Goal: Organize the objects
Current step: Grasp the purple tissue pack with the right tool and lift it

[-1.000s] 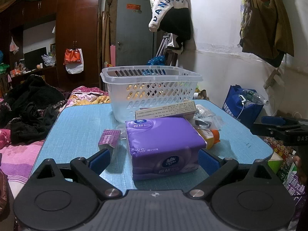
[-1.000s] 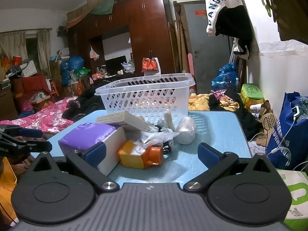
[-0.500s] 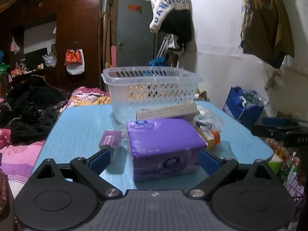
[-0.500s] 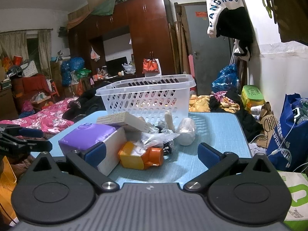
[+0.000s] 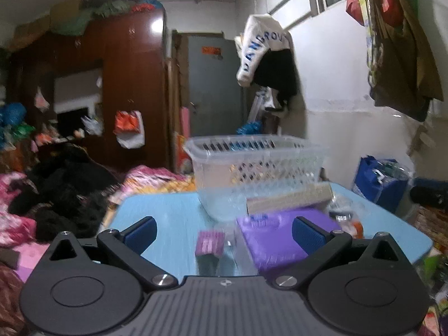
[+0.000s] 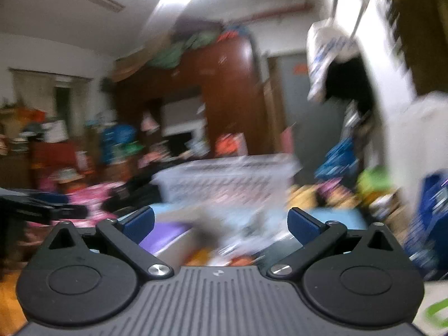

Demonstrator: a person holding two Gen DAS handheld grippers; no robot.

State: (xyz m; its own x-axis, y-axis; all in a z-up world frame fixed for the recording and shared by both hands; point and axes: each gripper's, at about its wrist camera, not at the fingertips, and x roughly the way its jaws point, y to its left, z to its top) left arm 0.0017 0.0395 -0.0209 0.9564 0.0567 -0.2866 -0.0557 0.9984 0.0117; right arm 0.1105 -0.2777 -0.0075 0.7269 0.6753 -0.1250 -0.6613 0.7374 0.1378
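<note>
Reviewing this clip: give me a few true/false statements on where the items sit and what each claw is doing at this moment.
1. Both claws are open and hold nothing. True: the left claw and the right claw show spread fingers with nothing gripped.
2. The purple tissue pack lies inside the white basket. False: it lies on the blue table, in front of the basket.
3. A small purple box sits to the left of the tissue pack. True.
4. The right wrist view is sharp. False: it is heavily motion-blurred.
5. The basket hangs on the wall. False: it stands on the table.
</note>
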